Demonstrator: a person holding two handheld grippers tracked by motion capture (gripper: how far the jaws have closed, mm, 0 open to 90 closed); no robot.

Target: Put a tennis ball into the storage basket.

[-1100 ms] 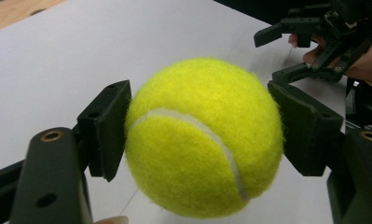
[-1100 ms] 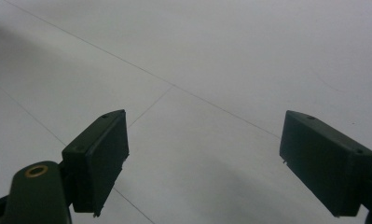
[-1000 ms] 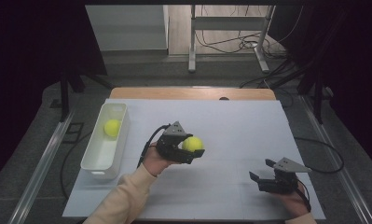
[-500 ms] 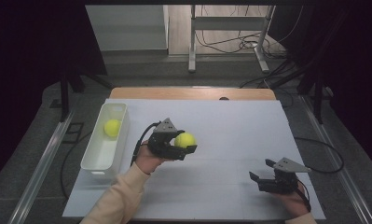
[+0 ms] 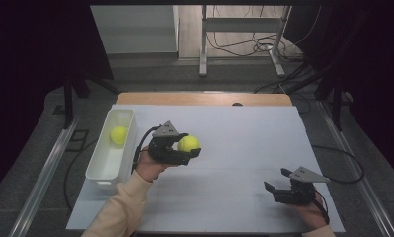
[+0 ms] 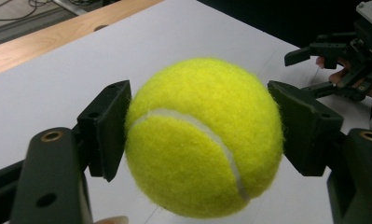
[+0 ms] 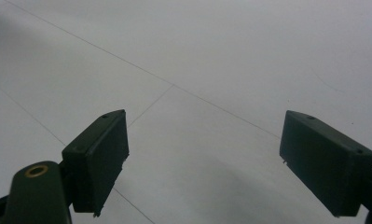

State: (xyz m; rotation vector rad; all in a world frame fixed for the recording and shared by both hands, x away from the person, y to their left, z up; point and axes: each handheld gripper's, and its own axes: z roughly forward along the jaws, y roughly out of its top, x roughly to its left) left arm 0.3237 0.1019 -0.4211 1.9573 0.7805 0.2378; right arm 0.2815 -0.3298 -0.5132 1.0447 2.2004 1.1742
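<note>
- The left tongs (image 5: 188,145) clamp a yellow tennis ball (image 6: 204,137) between both pads, held above the white counter (image 5: 244,138).
- No brand or writing reads on the ball.
- The right tongs (image 7: 204,161) stand open, holding nothing.
- A second ball (image 5: 118,135) lies in the white bin (image 5: 103,170).

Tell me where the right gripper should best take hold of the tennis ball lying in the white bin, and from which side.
Across its widest middle, coming straight down from above. The ball in the bin is round, so any diameter works, but the bin walls block a sideways approach. The right gripper already looks open.
</note>
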